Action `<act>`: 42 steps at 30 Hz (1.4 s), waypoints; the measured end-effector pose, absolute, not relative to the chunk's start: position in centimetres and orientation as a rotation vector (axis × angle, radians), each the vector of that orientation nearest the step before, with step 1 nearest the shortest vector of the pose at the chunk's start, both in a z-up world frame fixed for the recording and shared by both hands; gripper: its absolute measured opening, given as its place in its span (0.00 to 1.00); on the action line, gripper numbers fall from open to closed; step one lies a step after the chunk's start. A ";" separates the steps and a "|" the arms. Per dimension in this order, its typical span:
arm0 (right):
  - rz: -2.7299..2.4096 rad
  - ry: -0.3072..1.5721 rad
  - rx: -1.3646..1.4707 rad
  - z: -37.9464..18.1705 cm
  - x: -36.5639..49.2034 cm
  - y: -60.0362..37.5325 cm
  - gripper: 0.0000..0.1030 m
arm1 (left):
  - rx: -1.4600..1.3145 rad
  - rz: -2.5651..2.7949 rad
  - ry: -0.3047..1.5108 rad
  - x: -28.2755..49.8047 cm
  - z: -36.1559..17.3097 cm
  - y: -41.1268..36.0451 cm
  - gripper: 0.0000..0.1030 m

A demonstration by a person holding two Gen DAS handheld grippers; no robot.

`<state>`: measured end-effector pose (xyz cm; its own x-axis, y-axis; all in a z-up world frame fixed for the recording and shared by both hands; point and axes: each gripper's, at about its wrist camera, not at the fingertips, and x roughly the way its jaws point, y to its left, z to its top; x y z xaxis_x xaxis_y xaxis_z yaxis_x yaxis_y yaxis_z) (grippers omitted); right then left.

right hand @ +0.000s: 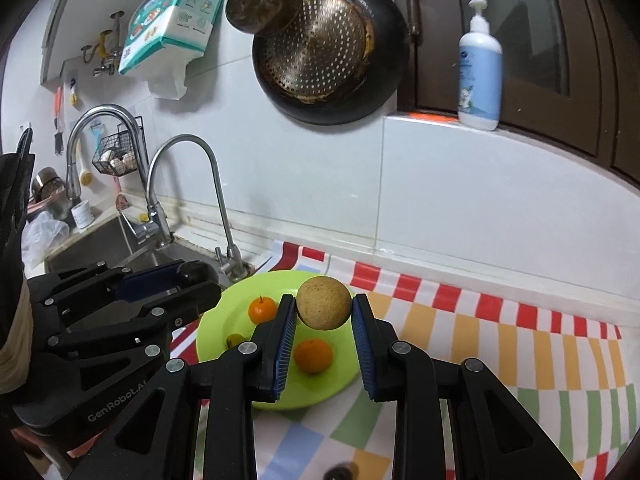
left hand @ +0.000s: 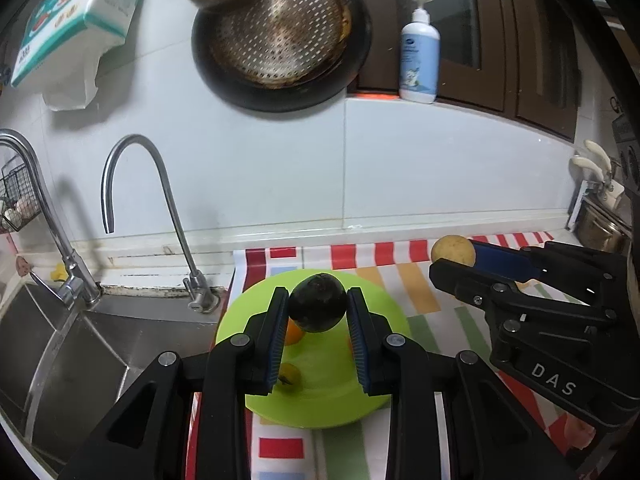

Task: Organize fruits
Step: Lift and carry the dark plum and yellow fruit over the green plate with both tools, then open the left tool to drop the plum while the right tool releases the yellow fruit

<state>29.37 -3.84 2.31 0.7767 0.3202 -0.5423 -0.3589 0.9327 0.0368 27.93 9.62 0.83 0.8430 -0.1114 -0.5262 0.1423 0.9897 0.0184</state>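
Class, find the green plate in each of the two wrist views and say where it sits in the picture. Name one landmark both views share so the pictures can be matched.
Left wrist view: the green plate lies low in the centre, behind the left hand-held gripper holding a dark fruit.
Right wrist view: the green plate lies left of centre, low, holding small orange fruits.
Shared landmark: the perforated pan hanging on the wall.

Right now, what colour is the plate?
Bright lime green plate, clearest in the right wrist view.
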 end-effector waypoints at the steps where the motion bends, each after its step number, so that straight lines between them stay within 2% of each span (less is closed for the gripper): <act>1: 0.370 0.584 -0.071 2.1 29.9 -3.6 0.29 | 0.055 -0.133 0.558 28.3 0.6 9.9 0.29; 21: 0.390 0.753 -0.063 -4.4 37.5 -1.2 0.29 | 0.036 -0.165 0.700 34.1 -5.0 10.9 0.29; 34: 0.396 0.788 -0.047 -6.0 38.7 -1.1 0.29 | 0.027 -0.172 0.724 35.6 -5.7 11.0 0.29; 38: 0.383 0.781 -0.044 -5.8 38.5 -1.4 0.31 | 0.030 -0.170 0.712 35.3 -5.4 11.0 0.40; 40: 0.378 0.778 -0.038 -5.7 38.3 -1.6 0.38 | 0.033 -0.167 0.698 35.0 -5.0 11.0 0.40; 42: 0.373 0.767 -0.034 -5.3 38.0 -1.9 0.38 | 0.037 -0.169 0.689 34.6 -4.5 10.9 0.40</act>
